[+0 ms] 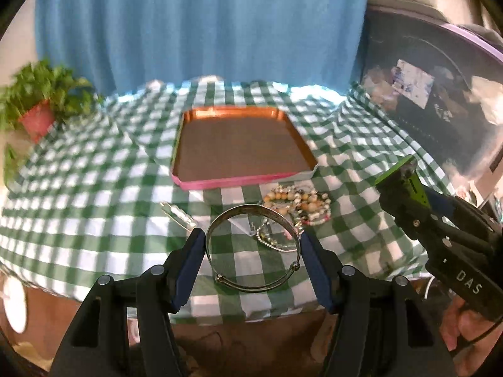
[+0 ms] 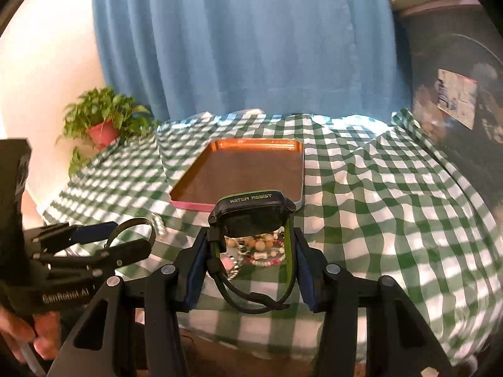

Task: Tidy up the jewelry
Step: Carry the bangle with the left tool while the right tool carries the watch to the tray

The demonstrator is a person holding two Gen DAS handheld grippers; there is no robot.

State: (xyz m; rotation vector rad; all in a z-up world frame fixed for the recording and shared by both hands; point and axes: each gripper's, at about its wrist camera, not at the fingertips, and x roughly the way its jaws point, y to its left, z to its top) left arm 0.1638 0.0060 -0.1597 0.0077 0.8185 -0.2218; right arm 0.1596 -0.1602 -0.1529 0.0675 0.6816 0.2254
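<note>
I note the surface (image 1: 94, 194), covered in a green-and-white checked cloth, filling the middle of both views. The copper-coloured tray (image 1: 188, 119) with a pink front edge sits at centre frame in the left wrist view, and nothing lies in it that I can see. I judge it to be the destination.

Both tools are loaded, so I judge the step in hand to be the carry toward the tray. The right gripper (image 2: 248, 260) sits at lower centre of its view, its fingers pinching the strap of a black-and-green watch (image 2: 251, 213) whose face is marked "WATER RESIST". The left gripper (image 1: 253, 245) sits at lower centre of its view, fingers pinching a plain metal bangle (image 1: 251, 248) across its width, seemingly clear of the cloth.

Just in front of the tray, right of centre, the remaining pile of beaded bracelets (image 1: 298, 202) rests on the cloth, with a silver chain (image 1: 270, 238) beside it and a small silver piece (image 1: 177, 213) to the left.

The next move, in my judgement, calls for bringing each item over the tray rim, lowering it, and releasing so the two land apart.
</note>
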